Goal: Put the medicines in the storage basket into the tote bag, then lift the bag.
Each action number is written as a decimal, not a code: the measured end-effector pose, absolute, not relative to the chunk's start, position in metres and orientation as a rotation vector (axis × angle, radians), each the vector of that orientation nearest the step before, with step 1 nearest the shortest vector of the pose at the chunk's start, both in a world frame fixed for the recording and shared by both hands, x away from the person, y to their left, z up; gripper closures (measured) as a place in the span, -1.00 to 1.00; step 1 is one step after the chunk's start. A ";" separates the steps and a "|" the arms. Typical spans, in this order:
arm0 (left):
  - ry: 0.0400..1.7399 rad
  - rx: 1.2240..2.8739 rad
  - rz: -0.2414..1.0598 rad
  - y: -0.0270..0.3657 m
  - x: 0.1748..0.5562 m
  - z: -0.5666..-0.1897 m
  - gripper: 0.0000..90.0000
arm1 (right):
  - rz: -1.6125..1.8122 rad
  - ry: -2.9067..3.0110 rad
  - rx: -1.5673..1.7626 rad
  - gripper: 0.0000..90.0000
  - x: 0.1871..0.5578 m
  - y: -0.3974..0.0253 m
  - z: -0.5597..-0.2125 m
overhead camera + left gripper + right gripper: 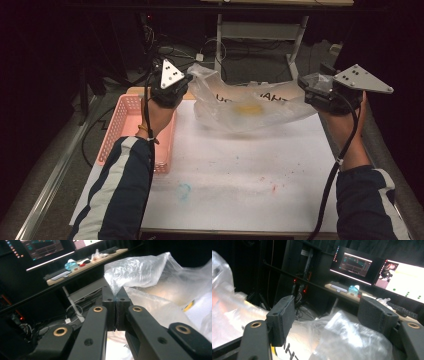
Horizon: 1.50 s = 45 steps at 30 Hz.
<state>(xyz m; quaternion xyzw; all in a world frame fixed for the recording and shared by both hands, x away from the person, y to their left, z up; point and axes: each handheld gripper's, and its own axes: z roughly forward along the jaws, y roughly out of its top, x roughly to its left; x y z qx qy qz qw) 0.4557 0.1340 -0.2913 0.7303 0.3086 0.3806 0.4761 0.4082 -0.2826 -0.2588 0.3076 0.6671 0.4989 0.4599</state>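
**Bag held up between two claws, one side pinched, other side not yet**

Starting on the left: there's a pink basket (131,131) sitting on the left edge of the white surface (240,170), and it looks empty as far as we can see. Our left forearm passes right over it, so anything headed for that basket has to go around the arm first.

Left claw (176,88) is raised above the far left corner of the surface. In the left gripper view its jaws are pressed fully together with a thin fold of the clear plastic bag (247,106) nipped between the tips. We reckon that's on purpose: pinching one rim keeps the bag lifted so its mouth can be pulled wide.

The bag itself hangs in the middle, off the surface, sagging between the two claws. Something yellow sits inside at its low point, too blurred to name, and there's dark lettering on the film we can't read.

Right claw (334,315) is up at the bag's right end with the jaws spread wide apart. Crumpled plastic lies between them, but the pads aren't clamping it, so that side is loose.

Past the surface: a desk leg, cables, monitors. Nothing there blocks us. The saggy film is the real nuisance.
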 end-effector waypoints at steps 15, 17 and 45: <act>0.887 1.730 1.001 0.160 0.471 -0.278 0.92 | 1.231 1.651 0.777 -0.24 0.406 -0.298 -0.267; 0.884 1.733 0.964 0.159 0.470 -0.282 0.91 | 1.227 1.666 0.785 -0.24 0.408 -0.296 -0.274; 0.622 1.900 0.788 0.181 0.343 -0.375 -0.51 | 1.230 1.829 0.845 -0.60 0.322 -0.339 -0.364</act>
